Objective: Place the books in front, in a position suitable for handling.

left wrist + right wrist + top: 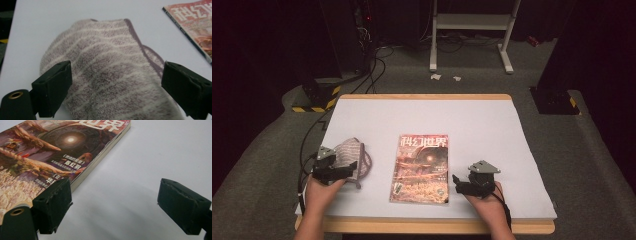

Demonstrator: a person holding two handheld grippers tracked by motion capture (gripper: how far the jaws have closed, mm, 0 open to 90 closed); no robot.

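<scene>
I note the left gripper (116, 87) with jaws spread wide, straddling a fluffy, striped mauve towel (110, 75) bunched at the white table's (492, 120) left side, not pinching it. Centre: a glossy flat magazine (421, 169). The right gripper (113, 207) gapes empty beside its spine.

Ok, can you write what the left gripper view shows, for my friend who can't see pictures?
A fluffy grey-purple striped towel lies bunched on a white table, right in front of the left gripper, whose two black jaws stand wide open on either side of it. The corner of a colourful magazine peeks in at the upper right.
</scene>
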